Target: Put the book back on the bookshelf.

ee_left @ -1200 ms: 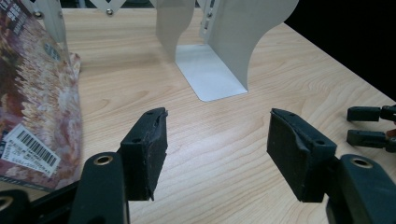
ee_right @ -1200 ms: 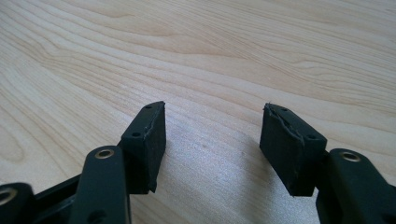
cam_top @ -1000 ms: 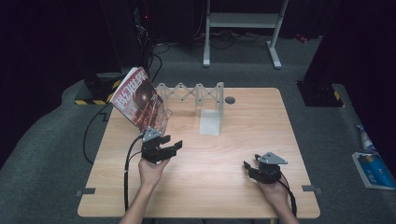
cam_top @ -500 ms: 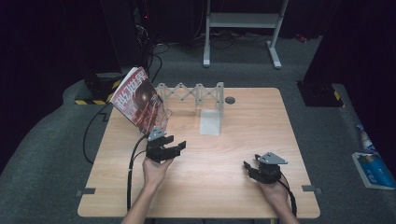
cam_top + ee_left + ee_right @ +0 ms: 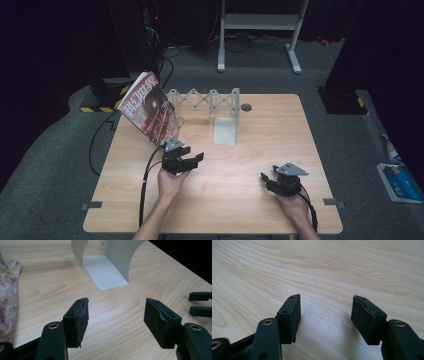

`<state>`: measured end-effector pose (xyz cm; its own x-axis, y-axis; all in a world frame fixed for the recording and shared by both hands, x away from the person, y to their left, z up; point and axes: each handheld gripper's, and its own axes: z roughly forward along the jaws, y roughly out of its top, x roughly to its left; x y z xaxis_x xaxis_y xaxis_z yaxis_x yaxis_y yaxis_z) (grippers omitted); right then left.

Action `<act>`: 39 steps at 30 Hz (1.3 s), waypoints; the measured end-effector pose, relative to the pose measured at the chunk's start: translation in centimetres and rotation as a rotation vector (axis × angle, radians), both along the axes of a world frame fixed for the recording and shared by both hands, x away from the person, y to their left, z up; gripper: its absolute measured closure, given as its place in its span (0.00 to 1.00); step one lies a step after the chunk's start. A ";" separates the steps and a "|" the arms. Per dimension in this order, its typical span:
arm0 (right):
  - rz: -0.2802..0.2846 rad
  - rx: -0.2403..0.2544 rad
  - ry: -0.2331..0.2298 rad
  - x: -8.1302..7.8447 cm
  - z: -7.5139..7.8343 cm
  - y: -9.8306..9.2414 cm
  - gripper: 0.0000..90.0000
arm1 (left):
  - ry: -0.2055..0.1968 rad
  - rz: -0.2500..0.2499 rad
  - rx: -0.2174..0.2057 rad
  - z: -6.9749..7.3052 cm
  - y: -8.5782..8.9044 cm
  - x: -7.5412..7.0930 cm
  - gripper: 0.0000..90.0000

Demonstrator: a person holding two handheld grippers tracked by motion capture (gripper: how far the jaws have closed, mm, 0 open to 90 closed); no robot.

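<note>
Leaning tilted against the folding rack (image 5: 202,97) at the far left of the counter (image 5: 260,210): a magazine (image 5: 150,107) with a red cover, sitting just beyond the left tongs (image 5: 192,159) and slightly to their left, close but not touching. Showing as a mottled edge at the left border of the left gripper view (image 5: 7,297), lying beside those tongs, outside the gap between the jaws.

Hovering near the counter's middle left, gripped in the person's left hand (image 5: 170,182): the left tongs (image 5: 116,315), jaws standing well apart, holding nothing, only bare wood between them. Standing ahead of them and a little to the right: a white metal bookend (image 5: 225,131), its flat foot (image 5: 105,275) resting on the wood.

Resting low at the near right, well apart from the magazine and the bookend: the right tongs (image 5: 266,179), held in the right hand (image 5: 295,207), jaws also spread wide (image 5: 325,312), clamping nothing, only wood grain lying between the pads. Peeking in at the right edge of the left gripper view: their black jaw tips.
</note>
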<state>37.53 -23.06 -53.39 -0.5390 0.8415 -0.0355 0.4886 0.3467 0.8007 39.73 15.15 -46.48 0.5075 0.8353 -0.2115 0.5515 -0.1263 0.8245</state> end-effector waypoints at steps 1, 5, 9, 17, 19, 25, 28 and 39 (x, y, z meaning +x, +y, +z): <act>0.000 0.000 0.001 0.0 0.0 0.0 0.45 | 0.003 -0.002 0.004 -0.1 -0.1 0.0 0.41; -0.001 0.002 0.003 0.0 0.0 0.0 0.45 | 0.005 -0.004 0.006 -0.3 -0.4 0.1 0.41; 0.001 0.001 0.006 0.0 0.0 0.0 0.46 | 0.012 -0.004 0.001 -0.6 -0.7 0.2 0.41; 0.003 0.000 0.008 0.0 0.1 0.0 0.46 | 0.027 -0.009 0.007 -1.2 -1.2 0.4 0.41; 0.003 -0.001 0.007 0.0 0.1 0.0 0.46 | 0.034 -0.017 0.021 -1.4 -1.4 0.5 0.41; 0.001 0.001 0.009 0.0 0.1 0.0 0.46 | 0.048 -0.022 0.027 -1.9 -1.8 0.6 0.41; 0.003 -0.002 0.007 0.0 0.1 0.0 0.46 | 0.051 -0.022 0.029 -2.1 -2.0 0.5 0.41; 0.000 0.000 0.004 0.0 0.0 0.0 0.45 | 0.067 -0.027 0.049 -3.0 -2.5 0.8 0.41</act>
<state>37.52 -23.08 -53.36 -0.5392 0.8415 -0.0329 0.4919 0.3464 0.7988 40.52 12.62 -49.46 0.5160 0.8318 -0.2045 0.6008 -0.1812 0.7786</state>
